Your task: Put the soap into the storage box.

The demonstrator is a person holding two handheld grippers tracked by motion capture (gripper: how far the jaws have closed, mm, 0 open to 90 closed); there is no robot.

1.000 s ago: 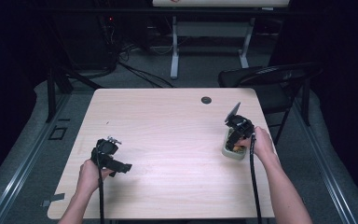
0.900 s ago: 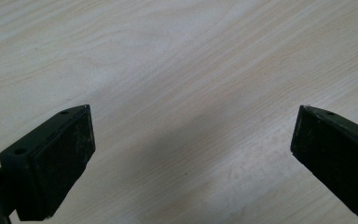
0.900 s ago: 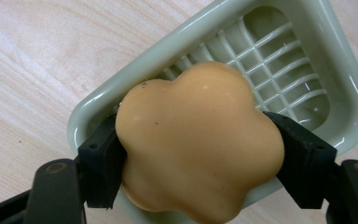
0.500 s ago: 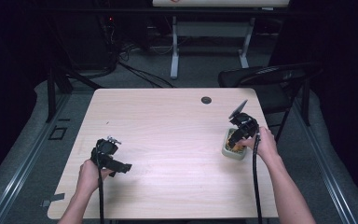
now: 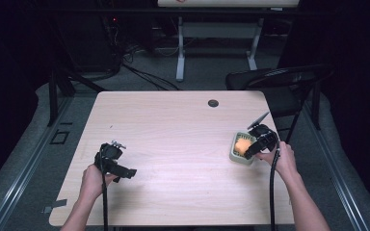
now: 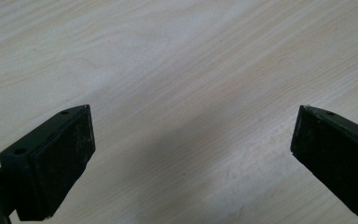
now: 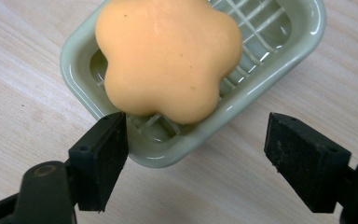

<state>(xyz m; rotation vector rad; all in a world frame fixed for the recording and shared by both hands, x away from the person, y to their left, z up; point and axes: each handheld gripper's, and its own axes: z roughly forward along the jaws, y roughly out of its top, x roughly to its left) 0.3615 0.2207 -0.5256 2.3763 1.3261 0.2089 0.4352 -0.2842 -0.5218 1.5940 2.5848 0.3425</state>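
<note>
orange flower-shaped soap (image 7: 168,58), in green dish (image 7: 279,60)

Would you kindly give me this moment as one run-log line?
left gripper: open, over bare table | right gripper: open, at soap dish | soap: orange, flower-shaped, in dish

From my station, the high view shows the table (image 5: 173,144) evenly and brightly lit from above, while everything around the table falls off into near-black. That view is soft, with fine detail lost. In my right gripper view the soap (image 7: 168,58) is sharp, with a glossy highlight on the dish (image 7: 303,35) rim. The left gripper view is clear, with a soft shadow between the jaws.
</note>
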